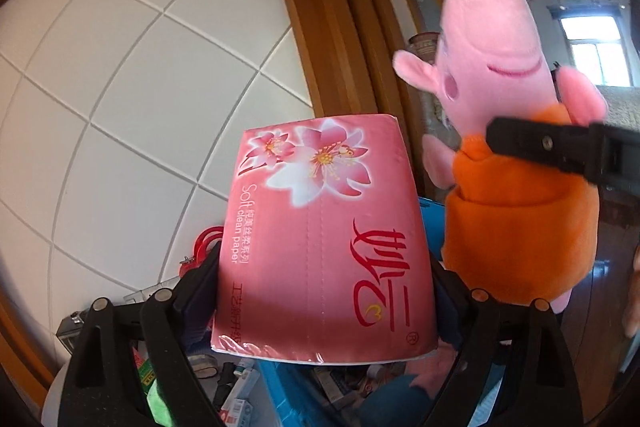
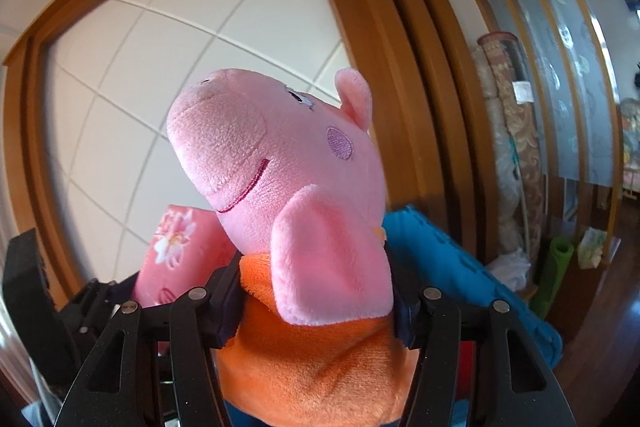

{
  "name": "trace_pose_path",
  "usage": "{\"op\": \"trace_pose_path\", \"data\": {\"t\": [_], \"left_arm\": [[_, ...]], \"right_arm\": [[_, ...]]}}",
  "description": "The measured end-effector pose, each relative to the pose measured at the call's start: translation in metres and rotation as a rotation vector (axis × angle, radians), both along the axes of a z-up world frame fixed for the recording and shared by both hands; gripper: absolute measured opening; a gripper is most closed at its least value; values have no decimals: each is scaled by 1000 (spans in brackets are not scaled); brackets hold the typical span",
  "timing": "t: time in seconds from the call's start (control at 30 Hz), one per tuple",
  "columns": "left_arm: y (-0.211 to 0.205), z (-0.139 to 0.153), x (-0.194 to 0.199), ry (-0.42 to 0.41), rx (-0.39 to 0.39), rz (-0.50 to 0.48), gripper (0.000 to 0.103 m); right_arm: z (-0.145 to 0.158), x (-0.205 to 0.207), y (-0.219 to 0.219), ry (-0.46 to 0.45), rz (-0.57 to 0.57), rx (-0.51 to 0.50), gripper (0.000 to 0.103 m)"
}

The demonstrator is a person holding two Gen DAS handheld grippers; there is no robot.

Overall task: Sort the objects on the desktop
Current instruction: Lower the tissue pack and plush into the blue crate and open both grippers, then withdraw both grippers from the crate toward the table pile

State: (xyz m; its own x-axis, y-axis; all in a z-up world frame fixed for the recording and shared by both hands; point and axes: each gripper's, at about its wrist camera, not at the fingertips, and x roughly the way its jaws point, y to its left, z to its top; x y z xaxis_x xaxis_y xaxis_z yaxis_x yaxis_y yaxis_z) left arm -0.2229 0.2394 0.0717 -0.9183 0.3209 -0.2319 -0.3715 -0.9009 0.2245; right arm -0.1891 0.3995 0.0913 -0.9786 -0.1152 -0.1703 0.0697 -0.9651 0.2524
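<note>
My left gripper (image 1: 324, 291) is shut on a pink tissue pack (image 1: 320, 239) with flower print and red lettering, held up in the air. My right gripper (image 2: 312, 311) is shut on a pink pig plush toy (image 2: 288, 163) in an orange dress, gripping it at the body. The plush (image 1: 508, 99) also shows at the right of the left wrist view, with a right gripper finger (image 1: 560, 147) across its neck. The tissue pack (image 2: 180, 251) shows behind the plush at the left of the right wrist view.
A blue bin (image 2: 452, 267) lies below and behind the plush. Several small boxes and clutter (image 1: 240, 387) lie low in the left wrist view. A white panelled wall with wooden frame (image 1: 304, 27) stands behind. Rolled rugs (image 2: 508, 147) stand at the right.
</note>
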Motion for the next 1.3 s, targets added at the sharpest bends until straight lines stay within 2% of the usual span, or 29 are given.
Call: {"op": "trace_pose_path", "data": {"t": [0.1,0.2,0.23,0.27,0.4,0.53,0.67,0.9,1.3], "left_arm": [[9,0,-19,-34,-7,30,92],[15,2,-31,-18,-22,79,96],[16,3,-34,-2,-35,99,98],[17,6,-33,14,-41,115,100],[16,13,-35,26,-37,138,102],[4,15,-20,25,-12,160,102],[-5,14,-30,31,-6,176,102],[-13,3,-19,14,-3,200,102],[-44,-13,-3,-3,14,279,102]], "right_arm": [[-3,-21,8,-17,-7,-9,62],[-5,-40,10,-26,-25,-18,81],[-5,-45,14,-15,-34,-27,92],[-4,-47,16,-9,-39,-31,95],[3,-46,21,12,-35,-37,95],[3,-34,22,18,-24,-55,102],[-4,-16,20,24,-13,-78,103],[-12,16,2,30,12,-12,103],[-30,32,-26,6,89,23,103]]}}
